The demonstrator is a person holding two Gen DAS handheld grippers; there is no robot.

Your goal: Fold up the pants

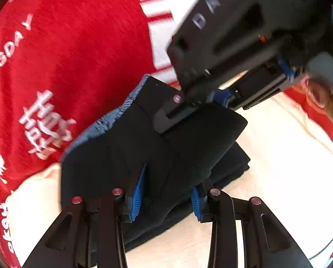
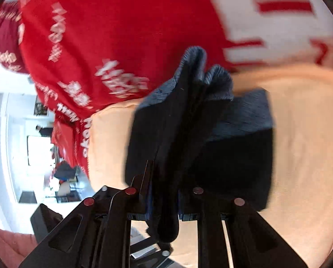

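The black pants point(image 1: 130, 156) with a blue-grey ribbed waistband point(image 1: 112, 120) lie partly folded on a cream surface point(image 1: 278, 167). My left gripper point(image 1: 167, 197) is shut on a thick fold of the black pants, lifted off the lower layers. My right gripper shows in the left wrist view point(image 1: 220, 96) at the far edge of the same fold, shut on it. In the right wrist view the right gripper point(image 2: 164, 201) pinches the black pants point(image 2: 211, 151), whose waistband point(image 2: 213, 78) bunches up beyond the fingers.
A person's red shirt with white lettering point(image 1: 65, 55) fills the space just behind the pants, also in the right wrist view point(image 2: 121, 33). The cream surface point(image 2: 304, 134) extends to the right. A room with furniture point(image 2: 39, 145) shows far left.
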